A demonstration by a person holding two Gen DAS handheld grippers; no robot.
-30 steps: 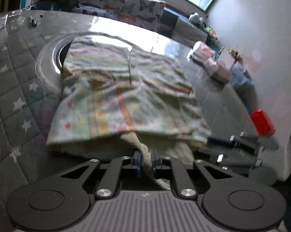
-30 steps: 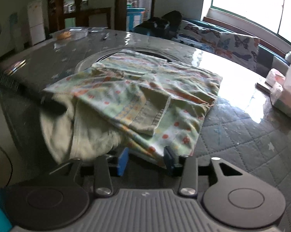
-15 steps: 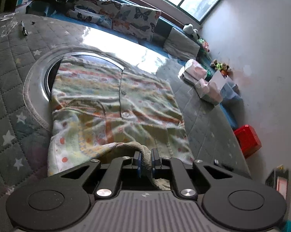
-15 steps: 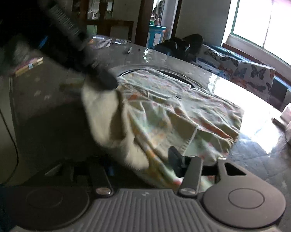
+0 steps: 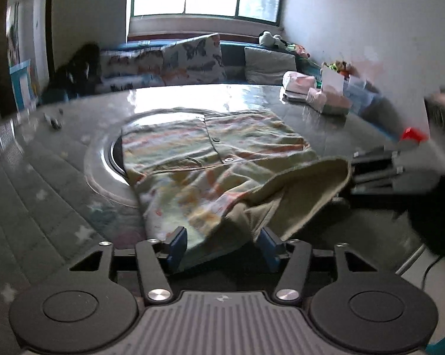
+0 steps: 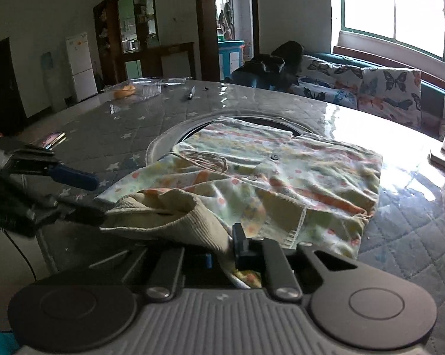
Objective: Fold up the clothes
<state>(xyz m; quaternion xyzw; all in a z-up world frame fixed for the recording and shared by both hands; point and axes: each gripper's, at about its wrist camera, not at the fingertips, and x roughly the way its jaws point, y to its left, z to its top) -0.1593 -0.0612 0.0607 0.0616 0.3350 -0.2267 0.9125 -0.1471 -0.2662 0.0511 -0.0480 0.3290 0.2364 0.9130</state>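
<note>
A pale patterned children's garment (image 5: 210, 153) with buttons lies folded on the quilted grey table, over a round metal ring. It also shows in the right wrist view (image 6: 281, 171). Its beige ribbed hem (image 6: 175, 219) is lifted at the near edge. My left gripper (image 5: 222, 244) is open, its blue fingers either side of the near edge of the cloth. My right gripper (image 6: 222, 254) is shut on the ribbed hem and holds it above the table. The left gripper's blue fingers (image 6: 71, 177) show at the left in the right wrist view.
A round metal ring (image 6: 163, 145) is set in the table (image 6: 414, 236). Tissue packs and boxes (image 5: 314, 94) stand at the far right edge. A pen (image 6: 190, 92), a clear plastic tray (image 6: 142, 87) and a phone (image 6: 52, 139) lie at the far left. A sofa (image 6: 370, 88) stands behind.
My left gripper has let go of the ribbed hem and opened. My right gripper has closed on that hem and lifted it at the near edge.
</note>
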